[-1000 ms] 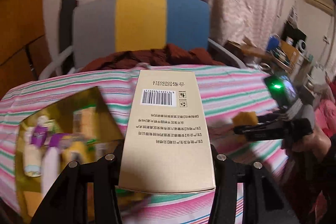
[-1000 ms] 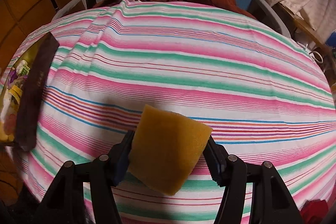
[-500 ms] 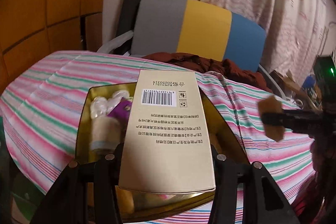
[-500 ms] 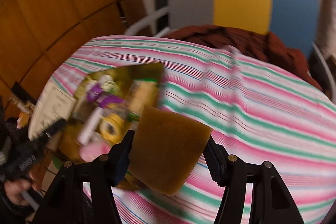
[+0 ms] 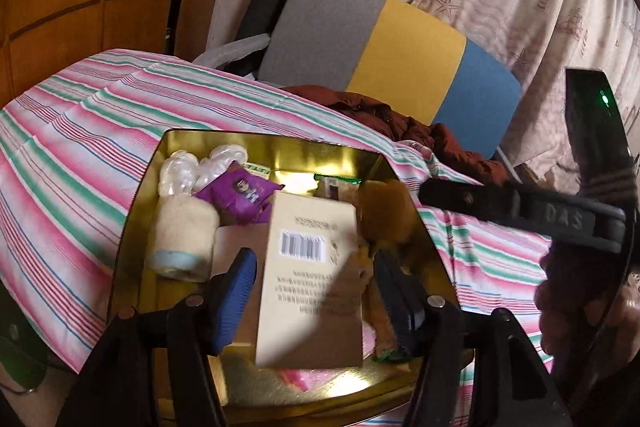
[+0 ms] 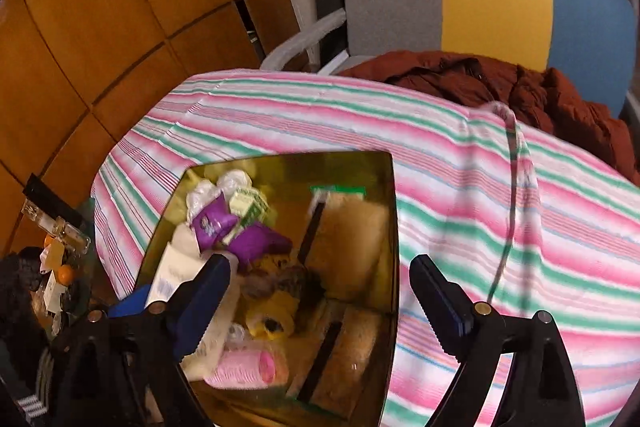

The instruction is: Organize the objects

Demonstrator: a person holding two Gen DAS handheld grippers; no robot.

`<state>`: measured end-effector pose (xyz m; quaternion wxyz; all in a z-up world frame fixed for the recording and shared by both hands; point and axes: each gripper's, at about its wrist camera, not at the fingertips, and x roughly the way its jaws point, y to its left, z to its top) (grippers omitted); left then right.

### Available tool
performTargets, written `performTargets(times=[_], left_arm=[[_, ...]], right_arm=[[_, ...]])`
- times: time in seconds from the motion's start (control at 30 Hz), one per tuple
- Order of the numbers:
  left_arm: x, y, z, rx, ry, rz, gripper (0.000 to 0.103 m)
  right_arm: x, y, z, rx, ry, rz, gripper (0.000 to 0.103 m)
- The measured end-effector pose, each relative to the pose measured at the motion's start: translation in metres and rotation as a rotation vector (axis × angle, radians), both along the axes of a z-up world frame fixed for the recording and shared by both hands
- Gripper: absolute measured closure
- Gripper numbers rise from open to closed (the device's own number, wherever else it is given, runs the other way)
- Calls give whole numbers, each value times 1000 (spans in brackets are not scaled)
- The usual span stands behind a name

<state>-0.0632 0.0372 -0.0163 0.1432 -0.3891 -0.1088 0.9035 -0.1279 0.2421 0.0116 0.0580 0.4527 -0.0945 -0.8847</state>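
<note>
Hovering over the gold tin (image 5: 188,143), the left gripper (image 5: 316,287) has its jaws spread apart, and the beige box (image 5: 312,283) with a barcode lies between them inside the tin, not pressed by either pad. The right gripper (image 6: 320,303) is also wide apart and holds nothing. A brown sponge (image 6: 352,247) rests in the far right part of the tin, near a purple packet (image 6: 256,243) and a pink roll (image 6: 248,367), on the striped cloth (image 6: 500,207).

We see a striped pink, green and white tablecloth (image 6: 460,163). Behind it stands a chair (image 5: 384,43) with a grey, yellow and blue back, a rust-brown garment (image 6: 500,83) heaped on it. Orange wooden panels (image 6: 120,11) line the wall.
</note>
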Motion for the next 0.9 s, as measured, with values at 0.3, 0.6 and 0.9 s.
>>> performTargets(times=[0.3,0.6,0.9], left_arm=[[20,-9,13,-115,91,80,41],[42,-16,35,-205,149,139,31],[61,-14,38,-251,157,149,29]], right_arm=[[44,-1,-8,70,41,-61,3],[81,-13,-10,163,106,-140,0],[115,-22,-18,219,132,-167,0]])
